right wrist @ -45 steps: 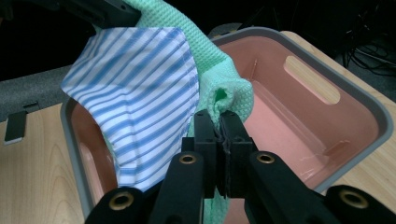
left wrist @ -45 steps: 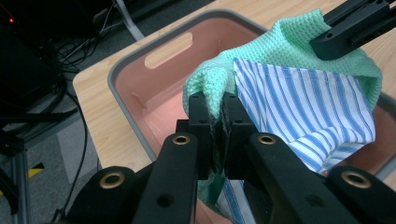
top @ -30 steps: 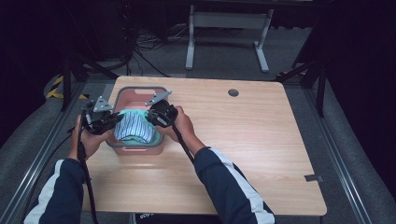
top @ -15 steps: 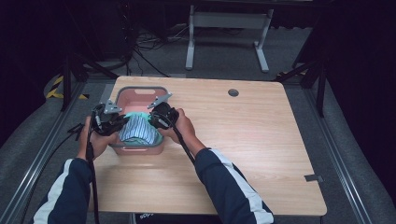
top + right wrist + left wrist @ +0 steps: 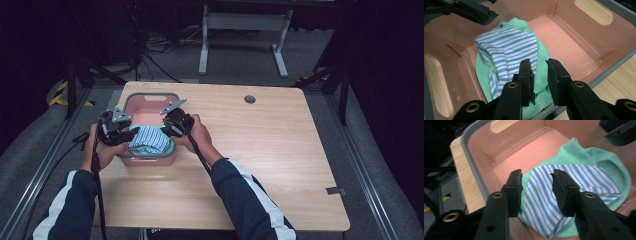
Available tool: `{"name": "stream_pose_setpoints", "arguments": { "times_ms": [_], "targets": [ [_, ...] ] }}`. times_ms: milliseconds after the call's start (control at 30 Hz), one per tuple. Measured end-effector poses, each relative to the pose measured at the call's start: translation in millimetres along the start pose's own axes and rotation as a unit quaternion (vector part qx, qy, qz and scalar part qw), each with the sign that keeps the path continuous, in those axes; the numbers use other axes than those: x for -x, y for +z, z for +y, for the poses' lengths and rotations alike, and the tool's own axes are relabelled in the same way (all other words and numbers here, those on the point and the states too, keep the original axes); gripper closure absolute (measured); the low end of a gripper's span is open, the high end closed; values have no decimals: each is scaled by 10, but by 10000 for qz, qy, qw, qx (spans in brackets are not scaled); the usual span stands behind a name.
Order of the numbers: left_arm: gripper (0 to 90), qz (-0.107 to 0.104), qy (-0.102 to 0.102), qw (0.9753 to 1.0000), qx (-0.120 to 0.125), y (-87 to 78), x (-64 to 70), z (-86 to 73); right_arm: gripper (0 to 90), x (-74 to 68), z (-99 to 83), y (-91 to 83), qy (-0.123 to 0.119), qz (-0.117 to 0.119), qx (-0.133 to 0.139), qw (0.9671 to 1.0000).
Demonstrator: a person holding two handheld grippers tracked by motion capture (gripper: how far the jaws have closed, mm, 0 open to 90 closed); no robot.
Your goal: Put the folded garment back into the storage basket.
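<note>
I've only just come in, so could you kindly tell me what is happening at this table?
A person holds a two-jaw gripper in each hand over a pink plastic bin on the wooden table. Inside it lie a folded blue-and-white striped cloth on a green waffle-weave cloth. The left gripper is open above the striped cloth; the right gripper is open over the green one. Neither grips anything.

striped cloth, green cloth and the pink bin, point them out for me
striped cloth [image 5: 506, 46]: right gripper view, on its blue and white top face
green cloth [image 5: 610, 166]: left gripper view, on its bare right part
pink bin [image 5: 145, 107]: high view, on its bare floor
</note>
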State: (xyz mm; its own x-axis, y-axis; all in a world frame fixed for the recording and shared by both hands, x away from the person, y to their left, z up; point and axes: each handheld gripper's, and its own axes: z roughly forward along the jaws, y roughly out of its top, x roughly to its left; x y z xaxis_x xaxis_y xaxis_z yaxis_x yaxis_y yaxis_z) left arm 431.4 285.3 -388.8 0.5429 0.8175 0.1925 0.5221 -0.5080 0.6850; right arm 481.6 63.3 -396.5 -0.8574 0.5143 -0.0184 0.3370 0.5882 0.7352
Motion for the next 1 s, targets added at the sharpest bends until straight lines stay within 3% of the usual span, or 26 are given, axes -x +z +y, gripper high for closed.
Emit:
{"name": "stream_pose_setpoints", "arguments": {
  "times_ms": [167,467,633,1000],
  "targets": [
    [587,-8,81,10000,-3,-40,21,16,693,13,-10,-30,-4,-16,10,10000],
    [514,-31,136,9996,262,-140,116,52,602,28,-15,-151,-51,-133,64,9999],
    [435,-163,66,9986,490,-261,218,84,534,19,-36,-279,-220,-224,30,9995],
    [280,-383,162,9961,776,-413,497,173,379,12,-148,-552,-481,-582,-124,9971]
  ]
}}
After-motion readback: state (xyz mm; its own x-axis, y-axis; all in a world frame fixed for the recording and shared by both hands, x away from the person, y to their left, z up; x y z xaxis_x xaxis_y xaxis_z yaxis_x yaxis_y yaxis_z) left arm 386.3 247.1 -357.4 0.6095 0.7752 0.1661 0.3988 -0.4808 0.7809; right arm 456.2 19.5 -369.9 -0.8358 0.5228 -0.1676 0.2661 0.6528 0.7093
